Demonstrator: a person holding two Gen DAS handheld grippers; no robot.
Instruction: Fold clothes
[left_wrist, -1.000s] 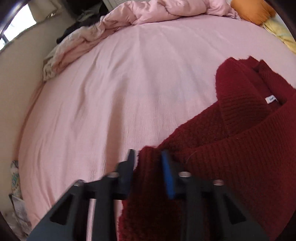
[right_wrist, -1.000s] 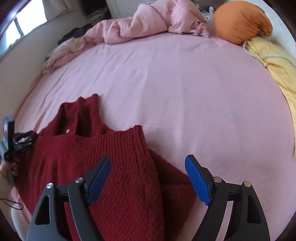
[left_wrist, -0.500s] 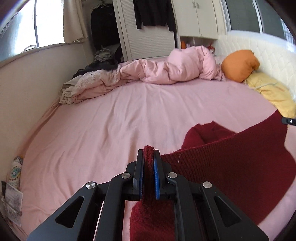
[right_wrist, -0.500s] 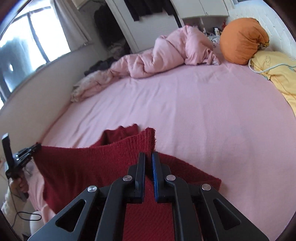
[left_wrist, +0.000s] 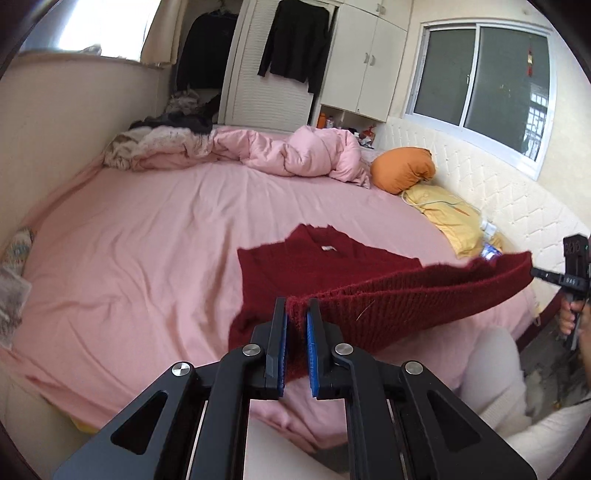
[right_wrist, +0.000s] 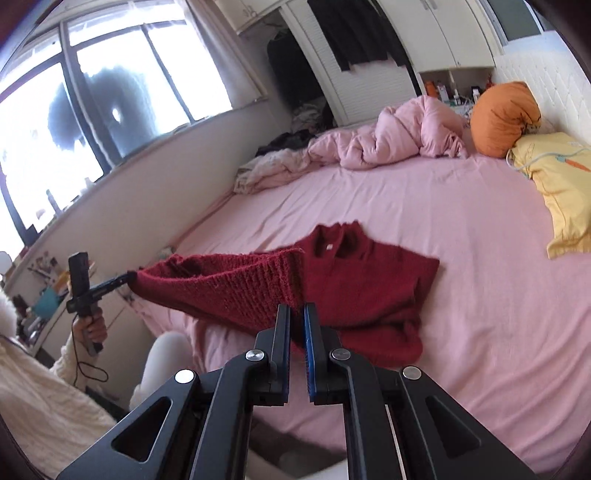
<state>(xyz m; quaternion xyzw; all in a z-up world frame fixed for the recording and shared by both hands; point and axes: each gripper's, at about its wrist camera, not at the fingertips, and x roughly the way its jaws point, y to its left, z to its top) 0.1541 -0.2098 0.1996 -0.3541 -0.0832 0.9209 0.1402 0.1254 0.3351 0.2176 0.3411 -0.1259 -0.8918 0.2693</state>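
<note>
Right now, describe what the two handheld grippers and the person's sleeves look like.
Both the left gripper and the right gripper are matte black, with triangular cut-outs, silver round pivot screws and blue pads lining the jaws. Seen from the side, each has a pistol-style handle with a black box on top; a thin black cable hangs from the left one. The sleeve is cream knit.
</note>
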